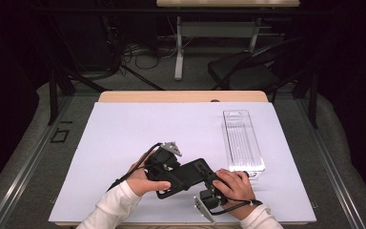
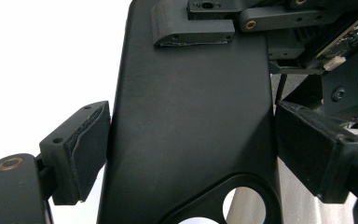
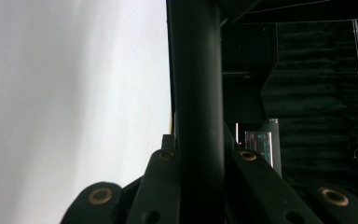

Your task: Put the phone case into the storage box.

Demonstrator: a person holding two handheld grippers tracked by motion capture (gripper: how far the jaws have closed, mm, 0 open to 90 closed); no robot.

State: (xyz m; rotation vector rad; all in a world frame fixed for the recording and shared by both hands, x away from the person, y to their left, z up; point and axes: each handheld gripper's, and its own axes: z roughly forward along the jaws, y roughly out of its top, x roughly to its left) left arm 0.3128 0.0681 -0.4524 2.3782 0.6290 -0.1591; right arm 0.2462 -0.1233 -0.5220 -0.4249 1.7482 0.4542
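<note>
Black flat plate (image 1: 187, 174): stiff, smooth, probably light; left gripper (image 2: 186, 140) jaws span its width, right gripper (image 3: 200, 158) clamps its thin edge.

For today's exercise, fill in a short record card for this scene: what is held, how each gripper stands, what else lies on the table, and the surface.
held thing: flat black plate with a round hole at one end
left gripper: jaws set wide across the plate's broad face, pads at its two edges
right gripper: jaws shut on the plate's thin edge
other thing: clear plastic tray, lying apart to the right
surface: white table
</note>
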